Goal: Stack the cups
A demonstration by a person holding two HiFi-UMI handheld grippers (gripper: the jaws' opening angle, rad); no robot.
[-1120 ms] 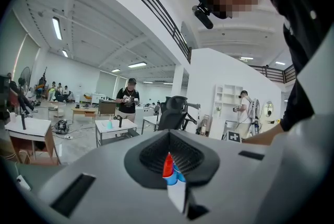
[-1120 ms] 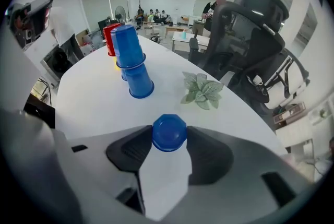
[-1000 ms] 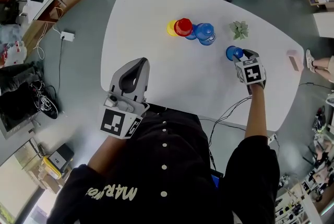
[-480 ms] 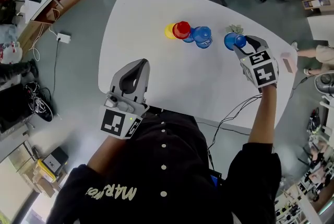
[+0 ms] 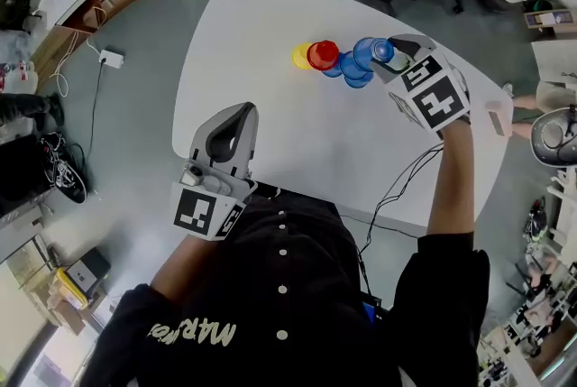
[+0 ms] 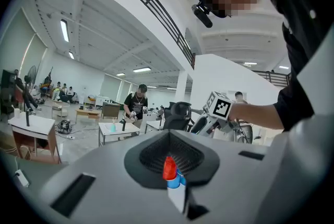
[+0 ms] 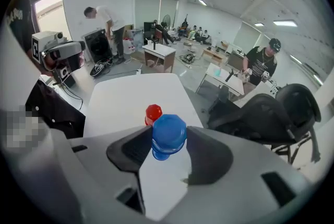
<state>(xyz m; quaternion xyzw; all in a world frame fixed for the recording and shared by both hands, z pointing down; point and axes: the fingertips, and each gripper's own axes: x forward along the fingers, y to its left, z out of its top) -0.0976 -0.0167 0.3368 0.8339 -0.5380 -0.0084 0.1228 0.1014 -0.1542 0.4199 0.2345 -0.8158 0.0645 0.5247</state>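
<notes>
The right gripper (image 5: 386, 51) has its jaws clenched on a blue cup (image 5: 368, 51), one pad against each side of it. In the head view this cup hangs over the white counter (image 5: 261, 33), just right of the red cup (image 5: 323, 54), and overlaps the other blue cups (image 5: 352, 75) that stand touching the red cup's right side. Whether the held cup touches them cannot be told from there.

The right gripper view shows what the head view does not. The held blue cup (image 7: 168, 135) turns its closed, eight-sided end up toward the camera. Its long axis runs along the jaws of the right gripper (image 7: 169, 132), steeply down at the counter (image 7: 130, 97), with the wider rim on the far, lower side. The red cup (image 7: 153, 113) stands just beyond it, closed end up as well.

Only the head view shows a yellow cup (image 5: 299, 58), touching the red cup's left side.

The left gripper (image 5: 242, 111) rests well short of the red cup, near the counter's near edge. In the left gripper view the jaws of the left gripper (image 6: 169, 134) are together on nothing. The narrow slot under them frames the distant red cup (image 6: 169, 168), with a blue one (image 6: 176, 181) against it.
</notes>
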